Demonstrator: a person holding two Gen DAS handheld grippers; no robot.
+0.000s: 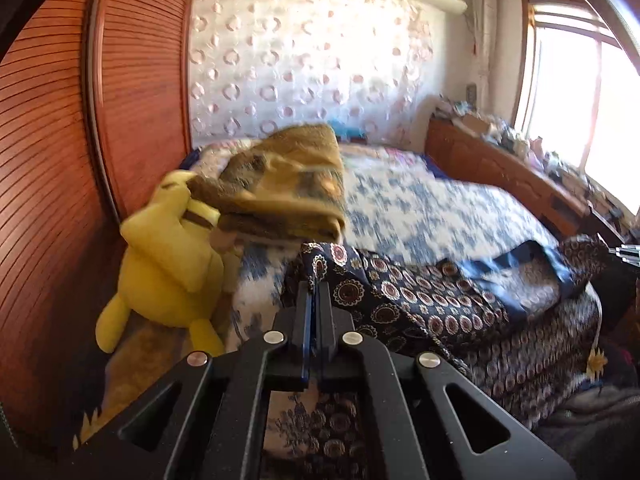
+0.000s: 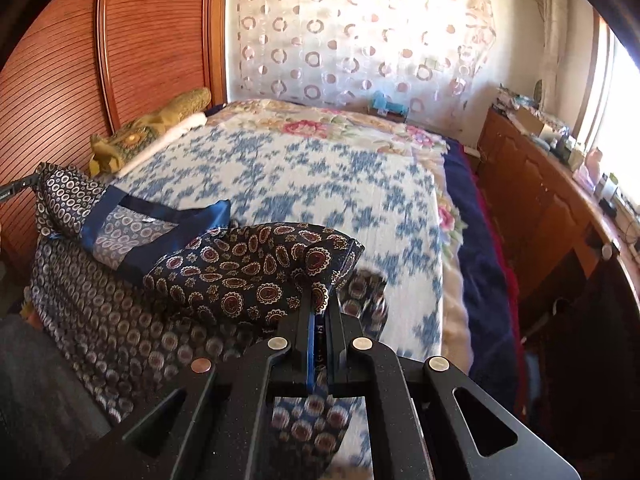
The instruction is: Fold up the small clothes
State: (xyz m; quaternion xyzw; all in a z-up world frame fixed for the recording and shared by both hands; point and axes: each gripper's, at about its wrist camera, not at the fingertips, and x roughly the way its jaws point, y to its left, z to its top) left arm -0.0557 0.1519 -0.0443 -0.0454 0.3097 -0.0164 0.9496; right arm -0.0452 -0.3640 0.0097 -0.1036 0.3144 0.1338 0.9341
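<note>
A dark navy garment (image 1: 420,304) printed with round red and cream medallions, with a plain blue band, hangs stretched between my two grippers above the near end of the bed. My left gripper (image 1: 314,286) is shut on its left corner. In the right wrist view my right gripper (image 2: 320,304) is shut on the other corner of the garment (image 2: 248,268), and cloth hangs down below the fingers. The tip of the left gripper (image 2: 16,188) shows at the far left of that view.
The bed (image 2: 320,168) has a white and blue floral cover. A yellow plush toy (image 1: 168,264) and a folded olive blanket (image 1: 288,184) lie by the wooden slatted wardrobe (image 1: 52,160). A cluttered wooden cabinet (image 2: 540,184) runs along the right under the window.
</note>
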